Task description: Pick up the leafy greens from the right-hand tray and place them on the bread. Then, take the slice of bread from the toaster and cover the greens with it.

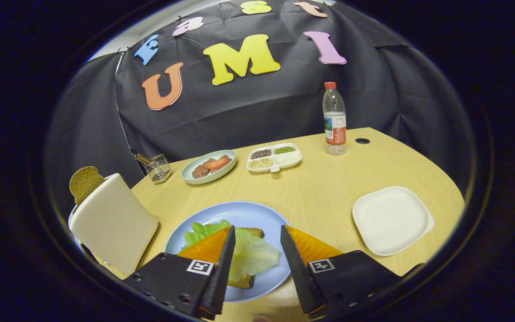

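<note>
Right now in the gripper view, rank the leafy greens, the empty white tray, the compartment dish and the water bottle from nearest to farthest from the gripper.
The gripper is open.
1. leafy greens, between the fingers, on the bread.
2. white tray, ahead to the right.
3. compartment dish, mid-table beyond.
4. water bottle, far right edge.

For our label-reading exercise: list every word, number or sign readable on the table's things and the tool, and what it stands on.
Water bottle label: print too small to read.
Tool, open with its fingers either side of the leafy greens: one square coded marker on each half, patterns, no words.
No readable text otherwise.
</note>
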`<state>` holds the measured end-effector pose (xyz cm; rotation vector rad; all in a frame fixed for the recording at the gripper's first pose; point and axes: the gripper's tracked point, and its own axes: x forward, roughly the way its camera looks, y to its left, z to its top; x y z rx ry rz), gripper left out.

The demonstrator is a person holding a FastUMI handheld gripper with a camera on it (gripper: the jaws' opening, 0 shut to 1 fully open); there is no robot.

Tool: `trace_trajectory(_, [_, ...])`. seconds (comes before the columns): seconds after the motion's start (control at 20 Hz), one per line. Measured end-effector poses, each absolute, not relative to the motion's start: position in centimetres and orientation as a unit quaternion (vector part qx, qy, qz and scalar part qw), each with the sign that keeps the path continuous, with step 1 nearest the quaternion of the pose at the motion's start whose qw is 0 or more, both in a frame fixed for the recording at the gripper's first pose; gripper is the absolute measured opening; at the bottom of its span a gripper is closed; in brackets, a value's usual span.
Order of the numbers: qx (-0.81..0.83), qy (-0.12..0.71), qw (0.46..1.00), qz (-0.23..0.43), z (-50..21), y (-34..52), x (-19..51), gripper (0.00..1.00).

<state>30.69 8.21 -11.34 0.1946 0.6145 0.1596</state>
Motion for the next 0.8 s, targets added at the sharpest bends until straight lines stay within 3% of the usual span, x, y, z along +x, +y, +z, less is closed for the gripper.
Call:
trace_trajectory(0.15, [0.073,0.261,0.961,0.063,-8.2,7.8,30.3,0.95])
trace_trajectory(0.5, [0.037,0.170,0.984,0.047,1.3,11.7,26.4,0.96])
trace_trajectory(0.8, [0.043,0.123,0.987,0.097,7.4,21.3,22.7,0.96])
